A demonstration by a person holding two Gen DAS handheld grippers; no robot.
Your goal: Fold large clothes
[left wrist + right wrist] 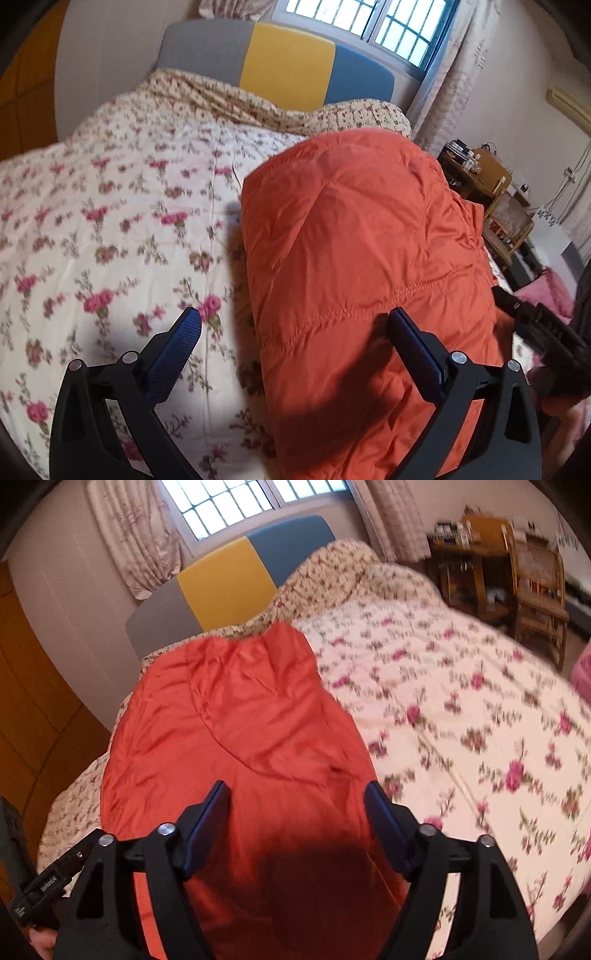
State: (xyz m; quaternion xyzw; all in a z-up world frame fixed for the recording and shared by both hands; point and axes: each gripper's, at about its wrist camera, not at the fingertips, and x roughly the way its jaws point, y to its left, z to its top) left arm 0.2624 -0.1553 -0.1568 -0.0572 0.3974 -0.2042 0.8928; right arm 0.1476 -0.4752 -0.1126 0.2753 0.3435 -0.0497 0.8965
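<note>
An orange quilted jacket (354, 258) lies folded lengthwise on a bed covered by a floral quilt (110, 229), its far end reaching toward the headboard (288, 62) of grey, yellow and blue panels. The left gripper (295, 325) hangs above the jacket's near end with its jaws spread wide, grasping nothing. The right gripper (297, 794) hangs over the same end, jaws parted and released, with orange cloth below but not pinched. A wooden chair (535, 587) stands beyond the bed, beside the headboard's end.
</note>
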